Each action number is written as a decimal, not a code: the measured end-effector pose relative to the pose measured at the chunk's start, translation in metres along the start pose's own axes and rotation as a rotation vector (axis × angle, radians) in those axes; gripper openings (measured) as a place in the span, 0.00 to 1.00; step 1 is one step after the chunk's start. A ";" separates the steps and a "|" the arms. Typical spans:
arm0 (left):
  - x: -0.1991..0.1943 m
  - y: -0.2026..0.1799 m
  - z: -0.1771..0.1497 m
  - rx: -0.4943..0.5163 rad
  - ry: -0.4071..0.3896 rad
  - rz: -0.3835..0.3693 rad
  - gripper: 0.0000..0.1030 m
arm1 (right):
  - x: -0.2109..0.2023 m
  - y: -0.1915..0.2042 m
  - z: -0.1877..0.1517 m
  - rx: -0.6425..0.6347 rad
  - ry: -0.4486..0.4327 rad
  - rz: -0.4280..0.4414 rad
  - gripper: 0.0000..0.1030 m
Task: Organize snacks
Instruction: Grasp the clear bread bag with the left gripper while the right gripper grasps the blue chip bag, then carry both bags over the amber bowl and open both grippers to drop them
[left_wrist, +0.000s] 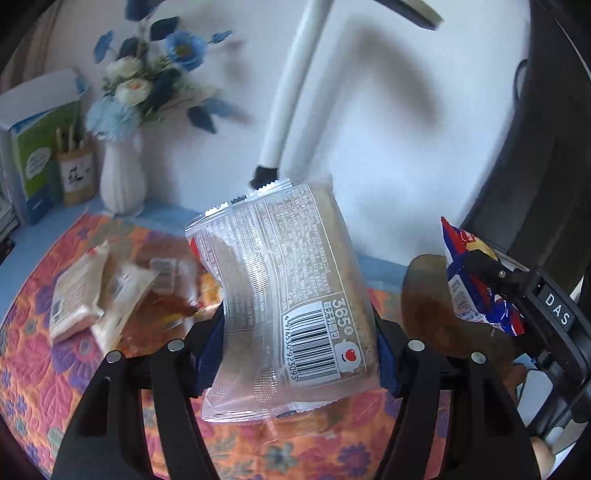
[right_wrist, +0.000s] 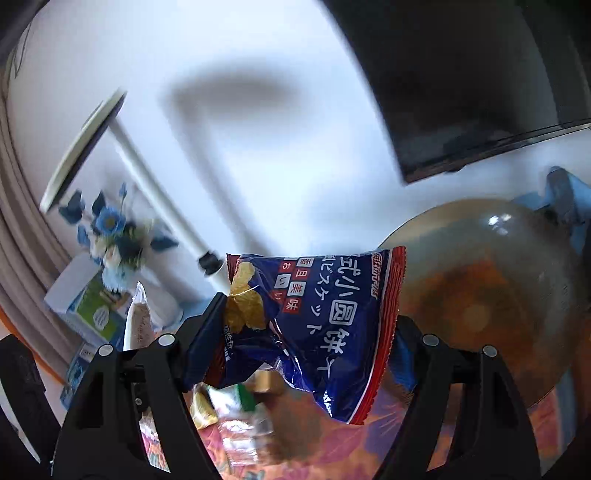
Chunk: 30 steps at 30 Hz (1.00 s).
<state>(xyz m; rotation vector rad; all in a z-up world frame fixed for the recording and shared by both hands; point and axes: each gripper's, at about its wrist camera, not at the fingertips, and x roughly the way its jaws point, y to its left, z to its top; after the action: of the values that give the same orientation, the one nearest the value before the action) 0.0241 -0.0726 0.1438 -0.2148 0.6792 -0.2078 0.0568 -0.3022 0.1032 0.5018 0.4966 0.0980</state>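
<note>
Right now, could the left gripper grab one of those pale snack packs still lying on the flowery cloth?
Probably not yet. The left gripper is already shut on the clear bread packet, so its jaws are full. The pale snack packs lie down on the cloth with nothing covering them, but it would need to put the bread down first.

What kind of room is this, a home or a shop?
Most likely a home, perhaps a living room: a white vase of blue flowers stands on a table under a flowered cloth, with a lamp pole against the wall and loose snack packets.
</note>
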 end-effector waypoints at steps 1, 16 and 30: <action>0.005 -0.008 0.004 0.014 0.001 -0.015 0.63 | -0.003 -0.008 0.005 0.011 -0.007 -0.008 0.76; 0.092 -0.130 0.002 0.191 0.106 -0.192 0.63 | -0.024 -0.117 0.037 0.109 -0.009 -0.162 0.76; 0.147 -0.167 -0.015 0.276 0.173 -0.237 0.65 | -0.028 -0.153 0.046 0.137 0.007 -0.199 0.77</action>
<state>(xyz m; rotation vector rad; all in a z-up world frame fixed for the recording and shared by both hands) 0.1062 -0.2722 0.0884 -0.0106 0.7881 -0.5479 0.0495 -0.4620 0.0764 0.5837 0.5601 -0.1260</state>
